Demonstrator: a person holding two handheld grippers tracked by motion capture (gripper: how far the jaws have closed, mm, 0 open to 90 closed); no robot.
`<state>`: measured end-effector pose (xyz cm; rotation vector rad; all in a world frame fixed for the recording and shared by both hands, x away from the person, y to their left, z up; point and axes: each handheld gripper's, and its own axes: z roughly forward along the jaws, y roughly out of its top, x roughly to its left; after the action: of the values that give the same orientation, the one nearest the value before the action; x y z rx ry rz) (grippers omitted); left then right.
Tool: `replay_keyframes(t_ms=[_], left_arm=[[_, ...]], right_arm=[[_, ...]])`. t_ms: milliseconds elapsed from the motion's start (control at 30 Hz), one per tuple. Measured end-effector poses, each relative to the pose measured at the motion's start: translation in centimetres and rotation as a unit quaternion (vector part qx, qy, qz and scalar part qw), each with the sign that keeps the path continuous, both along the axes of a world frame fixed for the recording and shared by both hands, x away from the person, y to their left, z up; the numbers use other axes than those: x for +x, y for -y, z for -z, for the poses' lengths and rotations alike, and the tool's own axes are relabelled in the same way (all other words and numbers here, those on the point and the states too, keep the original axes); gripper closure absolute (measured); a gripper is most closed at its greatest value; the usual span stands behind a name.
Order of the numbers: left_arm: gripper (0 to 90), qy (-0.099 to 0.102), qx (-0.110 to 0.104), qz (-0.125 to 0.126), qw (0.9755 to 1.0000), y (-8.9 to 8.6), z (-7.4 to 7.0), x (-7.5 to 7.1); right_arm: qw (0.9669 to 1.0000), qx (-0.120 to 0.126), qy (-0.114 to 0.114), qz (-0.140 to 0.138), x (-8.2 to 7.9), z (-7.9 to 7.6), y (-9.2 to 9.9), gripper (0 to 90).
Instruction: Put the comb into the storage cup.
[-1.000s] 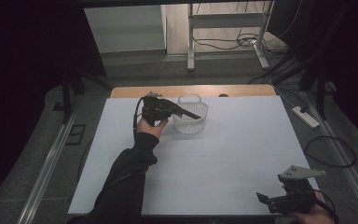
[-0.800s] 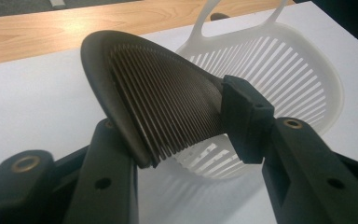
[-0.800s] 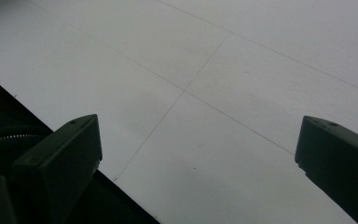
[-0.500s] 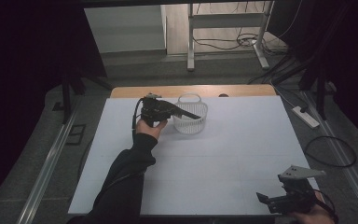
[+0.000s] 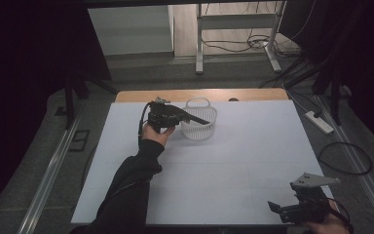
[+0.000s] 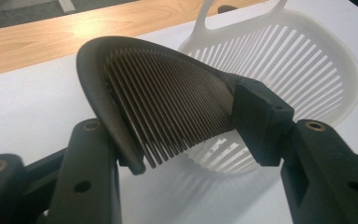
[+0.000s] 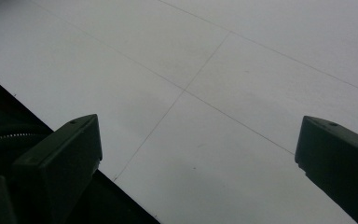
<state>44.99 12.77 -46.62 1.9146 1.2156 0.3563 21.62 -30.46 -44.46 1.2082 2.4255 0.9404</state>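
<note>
As the left claw (image 6: 186, 154) has just been opening around the comb (image 6: 163, 116) above the basket (image 6: 307, 70) near the table's far edge, the comb could slip out past the rim.

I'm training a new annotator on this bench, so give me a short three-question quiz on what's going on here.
1. Multiple choice: what sits between the fingers of the left gripper? A) a spoon B) a dark comb C) a sponge
2. True or false: the right gripper is clamped on the white basket.
3. Short answer: in the left gripper view, what lies just beyond the comb?

Key
1. B. The fingers have just been opening, with the comb between them and touching both.
2. False. Its fingers stand wide apart over the white table, with nothing between them.
3. The white basket.
</note>
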Motion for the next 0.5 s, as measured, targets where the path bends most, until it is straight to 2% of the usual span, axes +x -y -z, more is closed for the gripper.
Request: replay_keyframes(t_ms=[300, 500], left_arm=[[34.8, 0.01, 0.021, 0.002, 0.9997, -0.01, -0.35, -0.31], [24.8, 0.006, 0.028, 0.004, 0.9996, -0.04, -0.78, -0.53]], right_arm=[[1.0, -0.001, 0.0, 0.0, 0.0, 0.0, -0.02, 1.0], [1.0, -0.002, 0.001, -0.001, -0.01, 0.0, -0.04, 1.0]])
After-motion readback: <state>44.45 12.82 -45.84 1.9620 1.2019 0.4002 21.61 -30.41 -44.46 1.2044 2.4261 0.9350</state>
